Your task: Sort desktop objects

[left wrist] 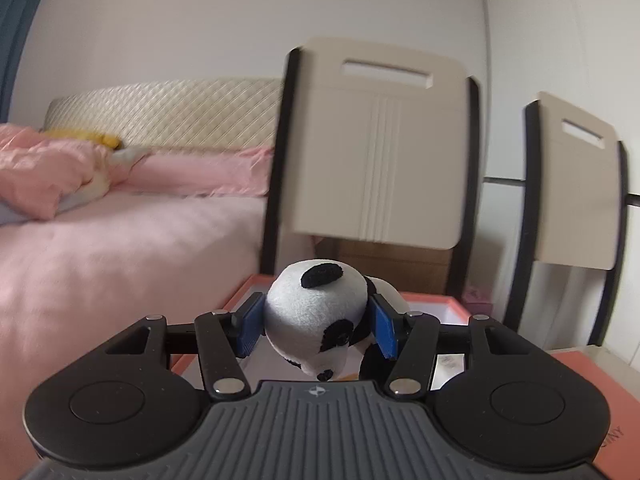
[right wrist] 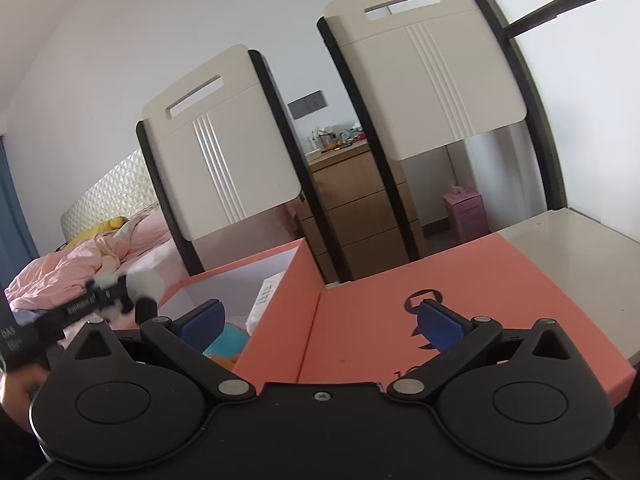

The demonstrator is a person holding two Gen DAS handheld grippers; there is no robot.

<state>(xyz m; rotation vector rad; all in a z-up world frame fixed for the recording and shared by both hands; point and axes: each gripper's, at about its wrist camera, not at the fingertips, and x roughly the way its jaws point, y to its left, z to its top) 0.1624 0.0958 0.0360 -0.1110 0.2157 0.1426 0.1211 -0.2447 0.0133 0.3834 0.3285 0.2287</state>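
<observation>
My left gripper is shut on a black-and-white panda plush, squeezed between the blue pads and held above the open coral box. In the right wrist view the left gripper shows blurred at the left, with the panda over the box's left rim. My right gripper is open and empty, above the box's right wall and its coral lid. Inside the box lie a white packet and a teal and orange item.
Two cream folding chairs stand just behind the box. A bed with pink bedding is to the left. A wooden drawer unit and a pink carton stand further back. The cream tabletop shows right of the lid.
</observation>
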